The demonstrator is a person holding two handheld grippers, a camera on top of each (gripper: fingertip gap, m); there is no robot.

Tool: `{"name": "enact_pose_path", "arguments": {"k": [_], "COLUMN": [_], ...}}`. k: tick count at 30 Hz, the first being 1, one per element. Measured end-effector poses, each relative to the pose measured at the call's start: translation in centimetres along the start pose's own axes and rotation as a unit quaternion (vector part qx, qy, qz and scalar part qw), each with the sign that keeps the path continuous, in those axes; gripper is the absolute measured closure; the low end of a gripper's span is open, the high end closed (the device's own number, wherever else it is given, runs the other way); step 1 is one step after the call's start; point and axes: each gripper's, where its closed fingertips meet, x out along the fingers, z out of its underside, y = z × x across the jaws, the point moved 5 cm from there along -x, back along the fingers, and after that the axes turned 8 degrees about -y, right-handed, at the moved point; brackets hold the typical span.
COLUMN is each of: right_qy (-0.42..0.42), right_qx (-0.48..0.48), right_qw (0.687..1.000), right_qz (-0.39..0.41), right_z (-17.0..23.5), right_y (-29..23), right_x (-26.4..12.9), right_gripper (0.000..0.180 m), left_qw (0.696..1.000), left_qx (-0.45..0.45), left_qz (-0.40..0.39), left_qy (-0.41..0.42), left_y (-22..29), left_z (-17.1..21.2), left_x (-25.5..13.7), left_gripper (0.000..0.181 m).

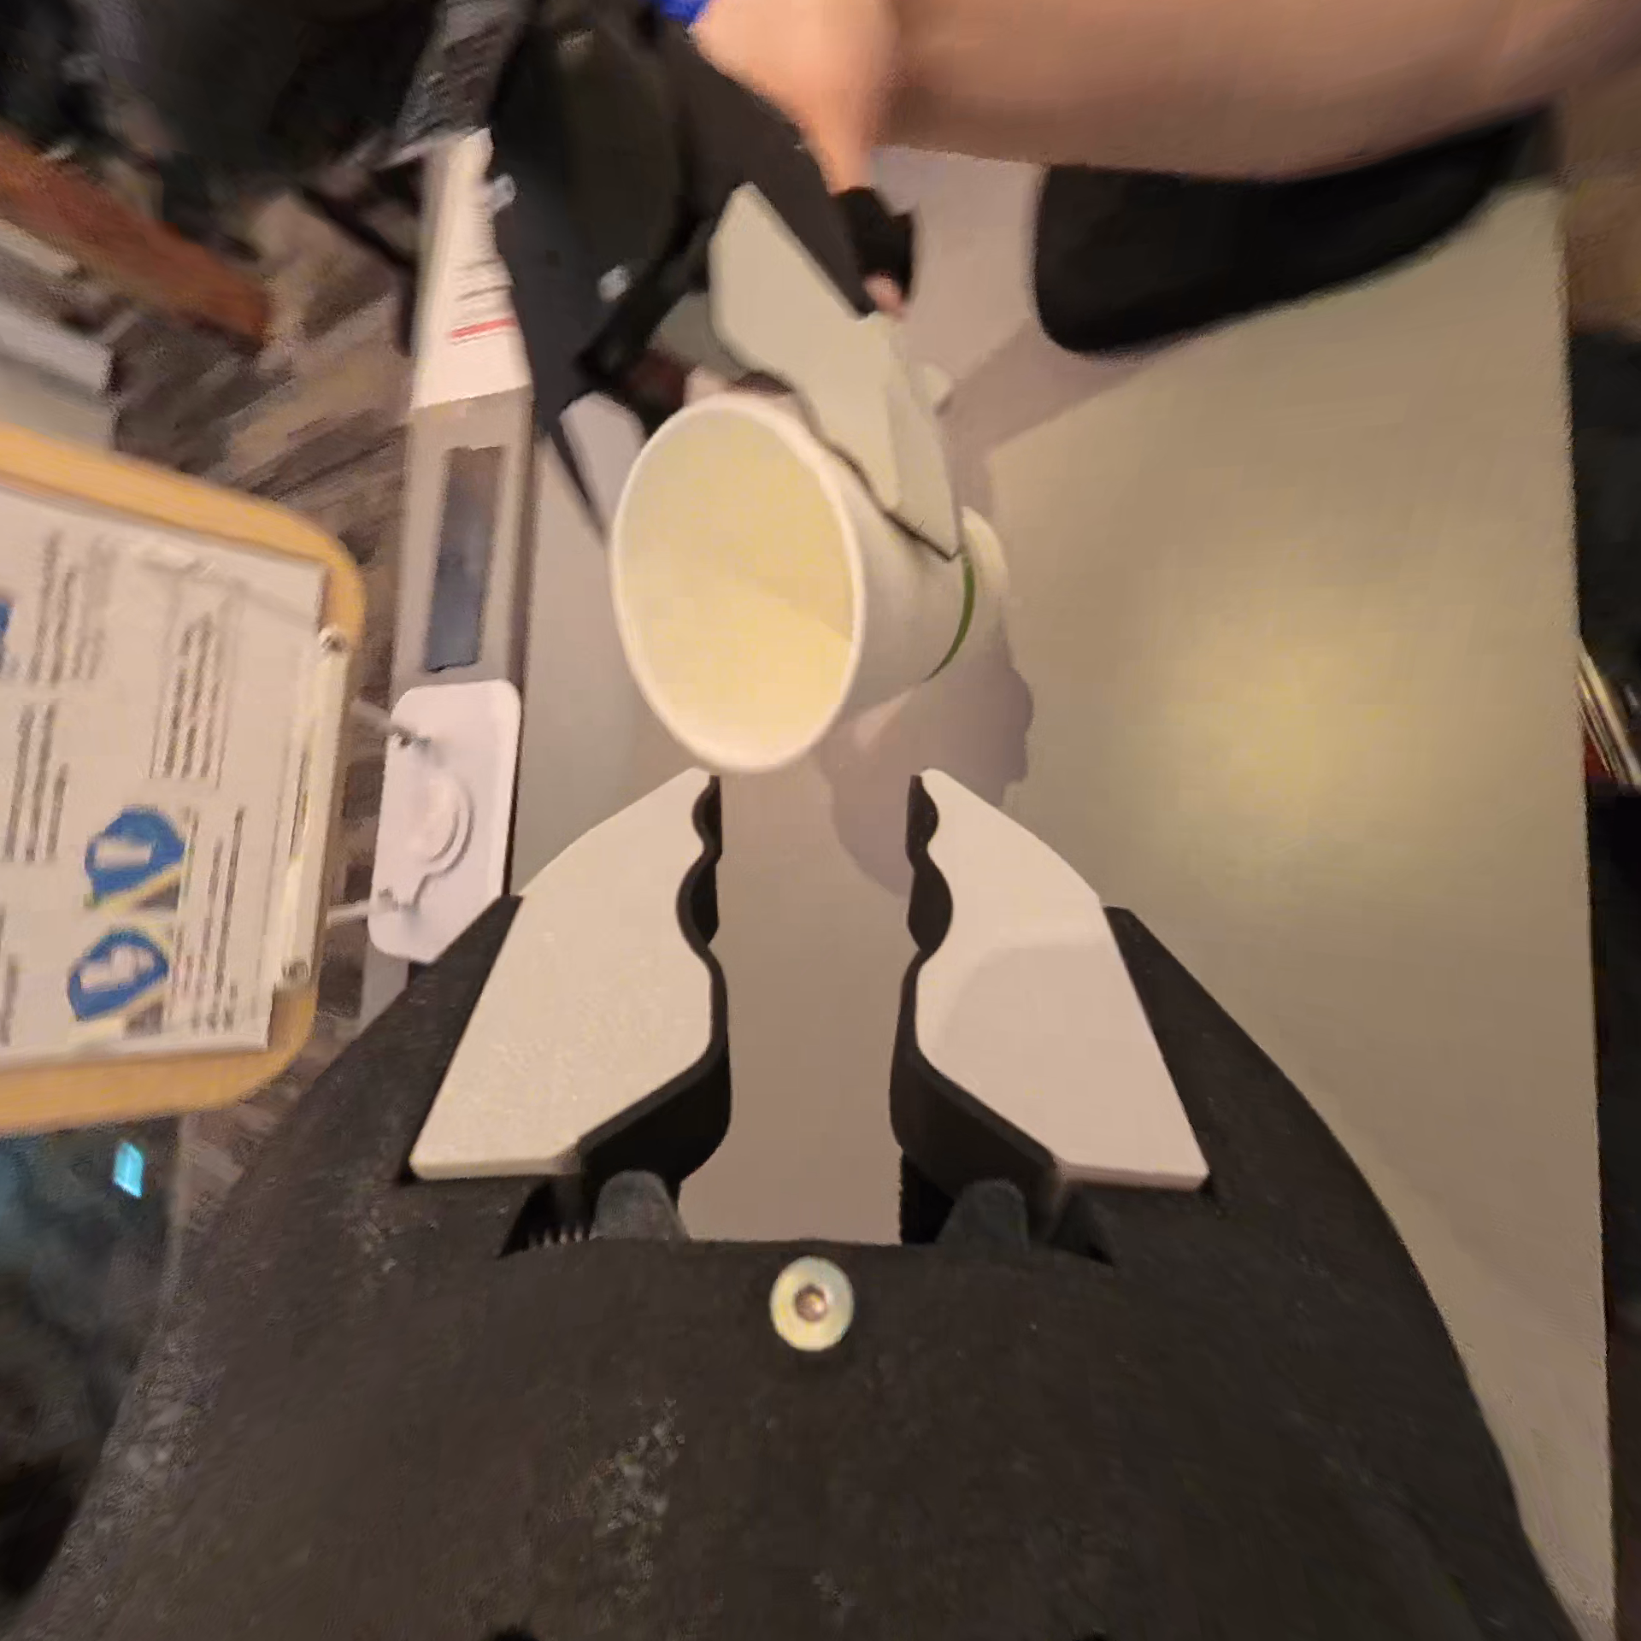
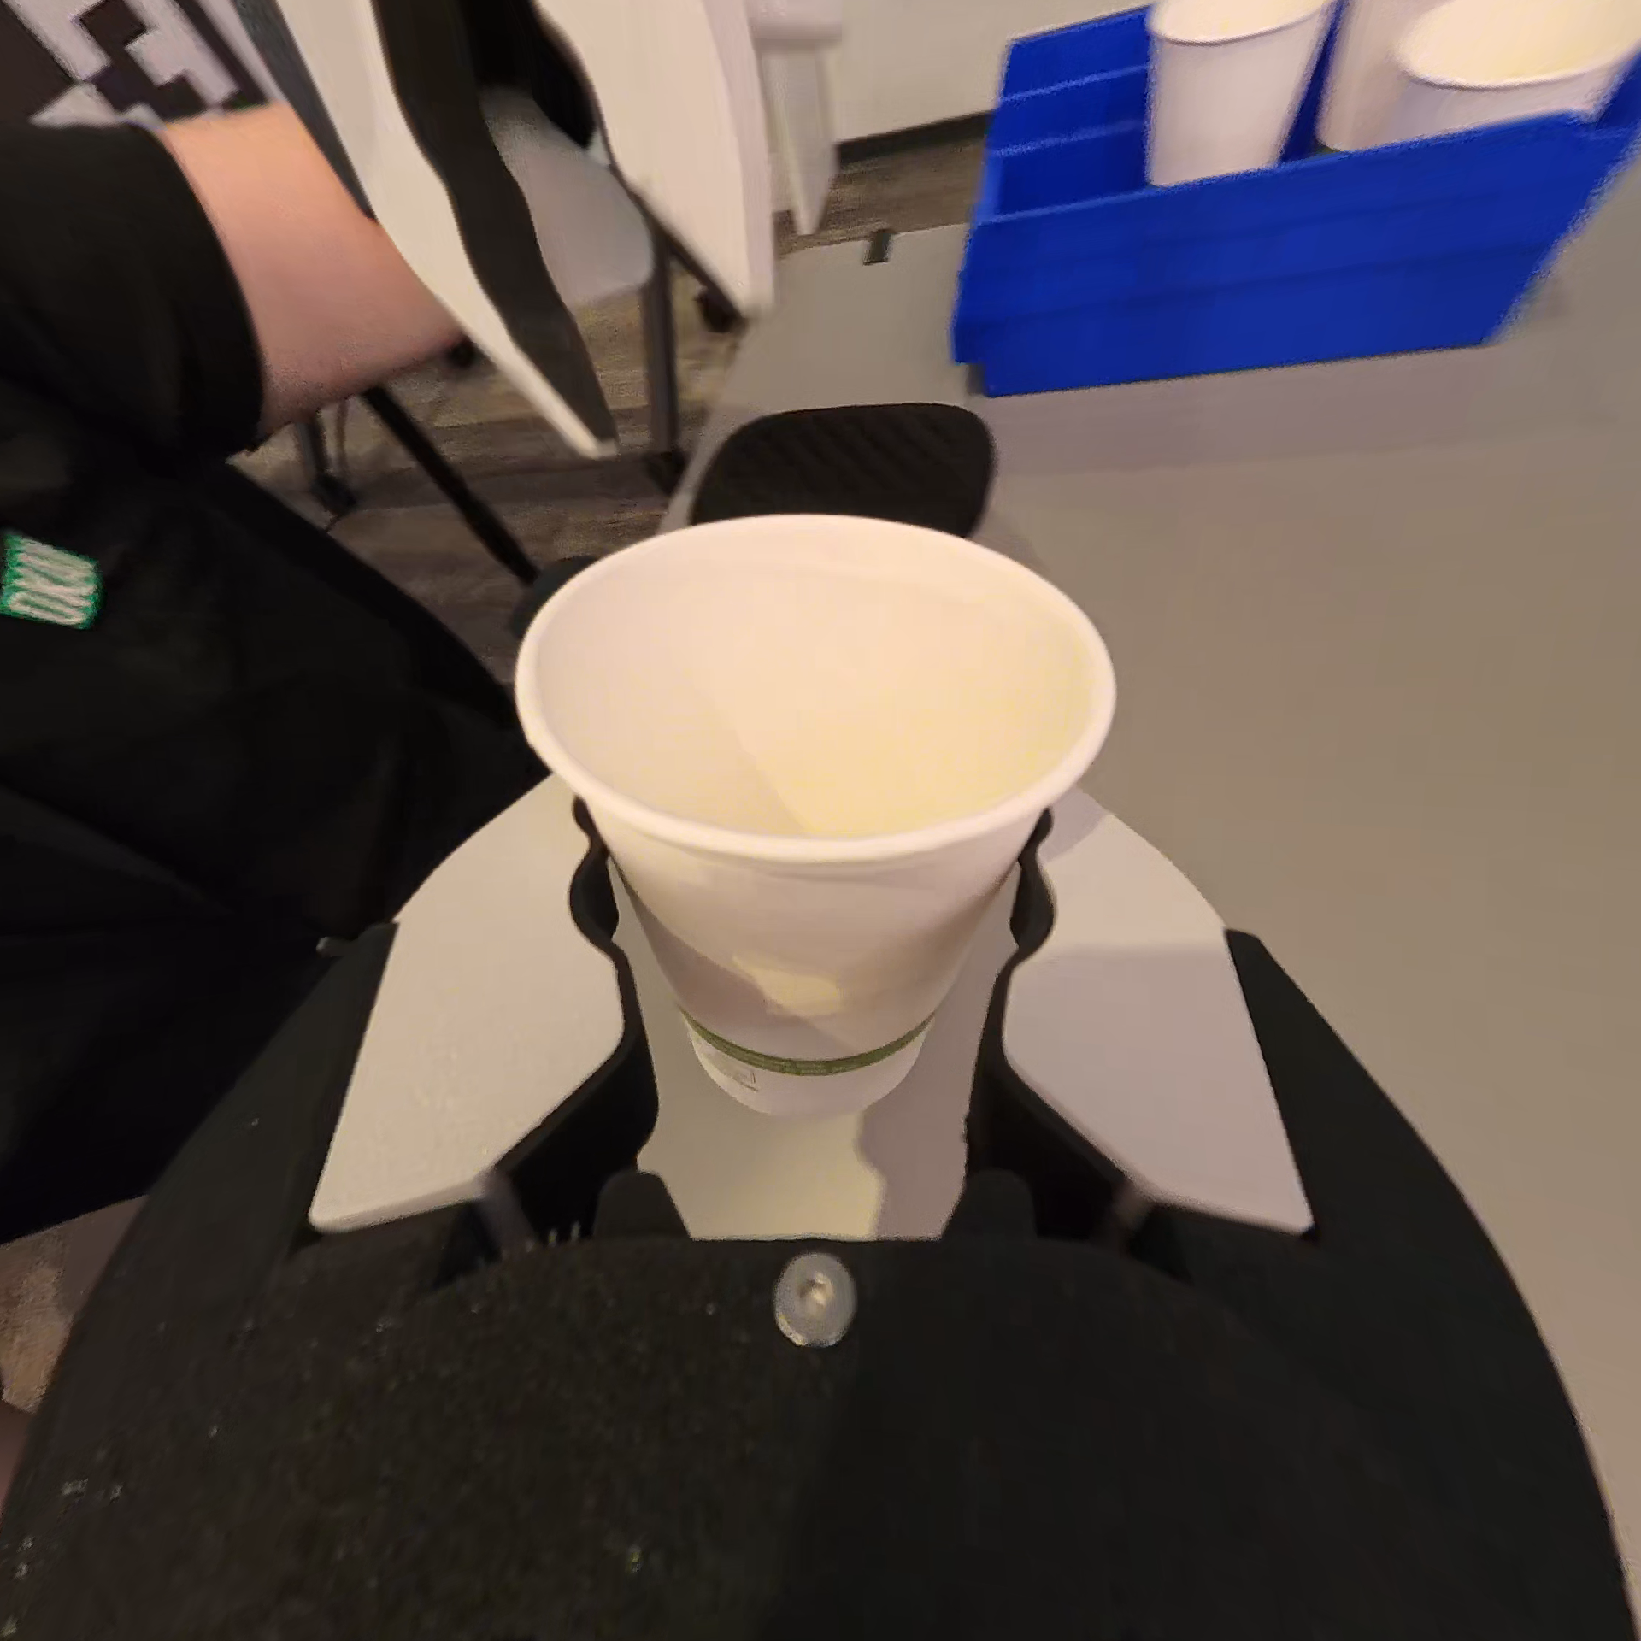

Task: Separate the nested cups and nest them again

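The grey table (image 2: 1332, 799) is the landmark: at its far corner sits a blue bin (image 2: 1243, 257) with dividers, and two white cups (image 2: 1216, 98) stand upright in its compartments; whether they hold anything cannot be told. Above the table's near part the right gripper (image 2: 812, 852) is clenched around the white paper cup (image 2: 812, 737), its fingers (image 2: 497, 1003) pressing the wall below the rim, mouth open toward the camera and empty inside; a green band rings its base. Whether a second cup is nested in it cannot be told. From the left wrist view the same cup (image 1: 746, 595) hangs tilted over the table, just beyond the left gripper (image 1: 812, 790), whose jaws stand apart and hold nothing. The cup looks light, thin and easily crushed, its coated wall likely a little slippery; a gentle hold at mid-wall or under the stiffer rolled rim should serve best.
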Motion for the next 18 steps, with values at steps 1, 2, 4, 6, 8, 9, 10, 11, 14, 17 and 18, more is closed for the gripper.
{"name": "enact_pose_path", "arguments": {"k": [1,2,4,6,8,9,10,11,14,17,18], "right_qy": [0.004,0.010,0.030,0.069,0.129,0.159,0.181,0.199,0.230,0.243,0.245], "right_qx": [0.017,0.038,0.083,0.118,0.137,0.134,0.123,0.115,0.113,0.106,0.110], "right_qw": [1.000,0.999,0.992,0.979,0.948,0.925,0.897,0.863,0.753,0.672,0.655], "right_qz": [0.015,0.033,0.085,0.153,0.256,0.319,0.385,0.451,0.606,0.691,0.707], "right_z": [0.5,1.1,2.3,3.3,4.4,5.1,5.9,6.9,10.8,15.0,16.4], "right_y": [0.8,1.6,3.1,4.0,4.4,4.2,3.7,2.9,-0.7,-4.3,-5.1], "right_x": [-1.0,-2.1,-5.2,-9.4,-14.6,-17.6,-20.5,-23.3,-30.7,-35.0,-35.8], "right_gripper": [0.092,0.092,0.093,0.092,0.092,0.092,0.091,0.091,0.091,0.091,0.091], "left_qw": [0.999,0.995,0.980,0.957,0.927,0.910,0.896,0.882,0.857,0.853,0.853], "left_qx": [-0.044,-0.092,-0.184,-0.268,-0.342,-0.373,-0.398,-0.418,-0.445,-0.435,-0.436], "left_qz": [-0.014,-0.016,-0.024,-0.034,-0.038,-0.043,-0.048,-0.052,-0.075,-0.107,-0.121], "left_qy": [0.021,0.043,0.070,0.102,0.150,0.172,0.192,0.209,0.251,0.268,0.261], "left_y": [-0.5,-0.7,-0.9,-0.7,-0.3,-0.1,0.1,0.2,0.9,2.0,2.3], "left_z": [1.0,2.1,4.9,7.5,9.4,10.1,10.7,11.3,12.1,12.8,13.2], "left_x": [-0.1,0.1,0.9,1.6,1.7,1.6,1.4,1.2,0.2,0.0,0.1], "left_gripper": [0.146,0.147,0.145,0.142,0.139,0.139,0.138,0.137,0.138,0.156,0.157]}}
